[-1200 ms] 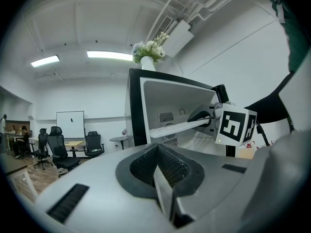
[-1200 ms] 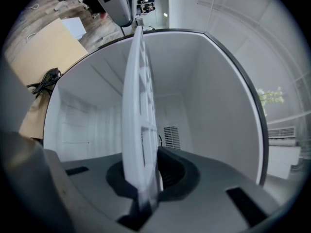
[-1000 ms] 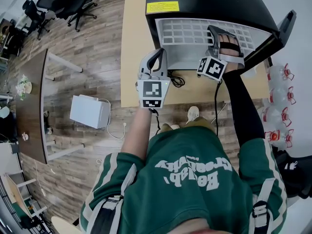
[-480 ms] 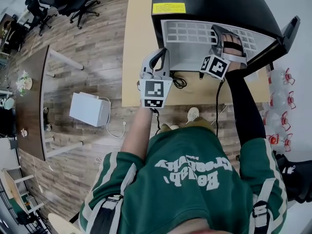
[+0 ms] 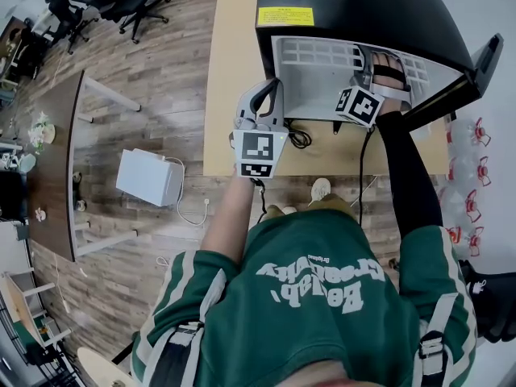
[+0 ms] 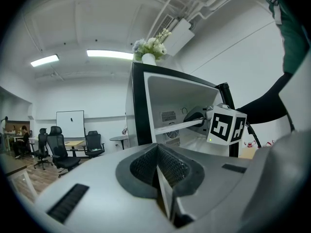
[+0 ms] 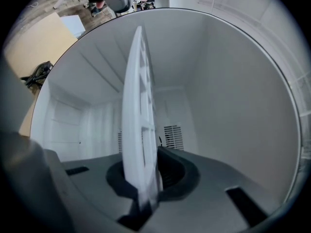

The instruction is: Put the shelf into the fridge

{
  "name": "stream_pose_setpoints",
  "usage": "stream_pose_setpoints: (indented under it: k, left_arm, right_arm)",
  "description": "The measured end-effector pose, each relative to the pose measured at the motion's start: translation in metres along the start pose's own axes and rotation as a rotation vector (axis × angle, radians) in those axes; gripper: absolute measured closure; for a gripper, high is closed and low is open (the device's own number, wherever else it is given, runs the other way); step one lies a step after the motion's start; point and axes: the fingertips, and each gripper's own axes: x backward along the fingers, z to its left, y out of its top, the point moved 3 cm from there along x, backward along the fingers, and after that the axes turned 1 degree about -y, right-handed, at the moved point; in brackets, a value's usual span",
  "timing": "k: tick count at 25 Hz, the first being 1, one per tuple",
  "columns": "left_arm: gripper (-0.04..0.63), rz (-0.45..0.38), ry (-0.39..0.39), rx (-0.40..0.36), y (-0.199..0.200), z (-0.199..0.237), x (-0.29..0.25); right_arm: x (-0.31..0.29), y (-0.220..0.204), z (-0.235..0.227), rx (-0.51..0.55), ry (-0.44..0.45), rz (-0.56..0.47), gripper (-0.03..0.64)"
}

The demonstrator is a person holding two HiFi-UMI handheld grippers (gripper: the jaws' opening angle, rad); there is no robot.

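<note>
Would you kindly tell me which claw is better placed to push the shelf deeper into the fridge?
Right. The right claw is shut on the shelf and reaches inside the fridge; the left claw is shut on nothing, outside it.

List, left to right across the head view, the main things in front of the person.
Dark wooden table → white box on the floor → left gripper → right gripper clamped on the white slotted shelf → clear bottles with red caps.
</note>
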Motion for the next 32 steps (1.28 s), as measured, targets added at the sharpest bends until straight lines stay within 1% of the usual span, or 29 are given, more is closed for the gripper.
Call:
stream_pose_setpoints:
  k: [4, 11, 15, 18, 20, 23, 27, 32]
  left_arm:
    - [0.601, 0.002, 0.005, 0.005, -0.002, 0.001, -0.003]
    - [0.601, -0.010, 0.015, 0.010, -0.001, 0.002, -0.004]
    - [0.601, 0.005, 0.022, 0.009, -0.002, 0.001, -0.004]
    - [0.601, 0.017, 0.028, 0.003, -0.001, 0.002, -0.002]
    - [0.601, 0.014, 0.035, 0.003, 0.001, 0.003, 0.001]
    - [0.601, 0.007, 0.041, 0.002, 0.003, 0.005, 0.003]
    - [0.601, 0.005, 0.038, -0.009, 0.007, 0.005, 0.005]
    - [0.601, -0.008, 0.035, -0.014, 0.013, 0.006, 0.013]
  right_arm:
    - [-0.012, 0.000, 0.001, -0.003, -0.004, -0.007, 0.583]
    - [-0.014, 0.001, -0.001, 0.000, -0.009, -0.003, 0.581]
    - [-0.014, 0.000, -0.001, -0.004, -0.009, -0.004, 0.578]
    - [-0.013, 0.001, 0.001, 0.002, 0.009, 0.000, 0.566]
    - [-0.012, 0.002, 0.008, 0.039, 0.038, 0.007, 0.489]
    - [-0.012, 0.002, 0.016, 0.067, 0.058, -0.002, 0.413]
    - [-0.005, 0.006, 0.014, 0.035, 0.058, -0.023, 0.373]
    - [0.009, 0.010, 0.013, 0.025, 0.055, -0.024, 0.371]
